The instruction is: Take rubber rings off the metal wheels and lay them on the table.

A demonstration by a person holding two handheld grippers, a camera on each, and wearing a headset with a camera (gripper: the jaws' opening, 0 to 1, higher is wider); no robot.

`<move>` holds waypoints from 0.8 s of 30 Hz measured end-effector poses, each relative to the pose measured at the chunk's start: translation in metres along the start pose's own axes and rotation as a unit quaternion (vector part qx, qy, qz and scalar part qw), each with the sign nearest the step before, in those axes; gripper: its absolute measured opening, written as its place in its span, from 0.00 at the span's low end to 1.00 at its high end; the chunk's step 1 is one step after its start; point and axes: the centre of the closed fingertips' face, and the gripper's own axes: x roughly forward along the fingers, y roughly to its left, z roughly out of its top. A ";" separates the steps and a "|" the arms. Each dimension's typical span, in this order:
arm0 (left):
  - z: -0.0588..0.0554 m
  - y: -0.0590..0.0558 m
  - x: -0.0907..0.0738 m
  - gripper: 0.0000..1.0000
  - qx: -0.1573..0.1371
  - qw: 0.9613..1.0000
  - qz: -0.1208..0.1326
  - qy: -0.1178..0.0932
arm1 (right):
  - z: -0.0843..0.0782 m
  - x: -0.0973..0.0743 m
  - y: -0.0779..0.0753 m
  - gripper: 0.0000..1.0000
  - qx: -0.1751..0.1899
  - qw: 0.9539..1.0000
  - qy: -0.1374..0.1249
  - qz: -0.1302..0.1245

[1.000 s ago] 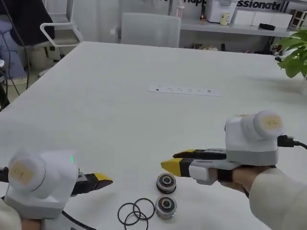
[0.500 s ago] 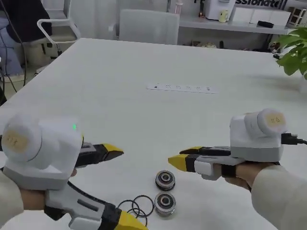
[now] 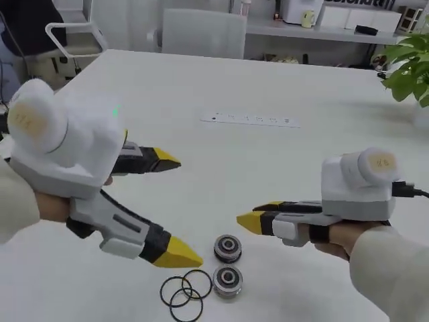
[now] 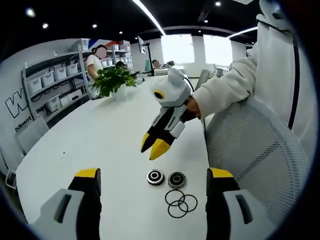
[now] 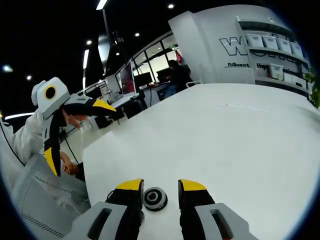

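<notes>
Head view: left hand-held gripper [image 3: 190, 210] spread wide, empty, above the white desk [image 3: 221, 161]. Right hand-held gripper [image 3: 239, 219] narrowly parted, empty, tips just beside two small round metal wheels [image 3: 228, 247]. Three thin black rubber rings [image 3: 182, 294] lie overlapping just beside the nearer wheel. Rings likely light, soft and stretchy: pinch at the rim edge. Wheels stiff, heavier, may slide: pin by the flat sides.

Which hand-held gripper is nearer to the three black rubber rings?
Left. The left hand-held gripper has its lower yellow tip just beside the black rubber rings; the right hand-held gripper is beyond the two round metal wheels.
</notes>
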 end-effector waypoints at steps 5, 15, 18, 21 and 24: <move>0.019 0.018 0.010 0.83 0.037 0.999 0.011 -0.003 | -0.003 0.000 0.000 0.26 -0.002 1.000 0.007 -0.003; 0.031 0.042 0.036 0.77 0.042 0.998 0.033 -0.026 | -0.011 0.000 -0.004 0.25 -0.003 1.000 0.019 -0.011; 0.026 0.043 0.048 0.74 0.042 0.997 0.038 -0.043 | -0.014 0.001 -0.006 0.25 -0.004 1.000 0.024 -0.014; 0.016 0.036 0.059 0.70 0.019 0.997 0.031 -0.061 | -0.018 0.001 -0.008 0.24 -0.008 0.999 0.032 -0.015; 0.000 0.034 0.069 0.64 0.009 0.997 0.042 -0.059 | -0.026 0.003 -0.011 0.23 -0.017 0.999 0.048 -0.017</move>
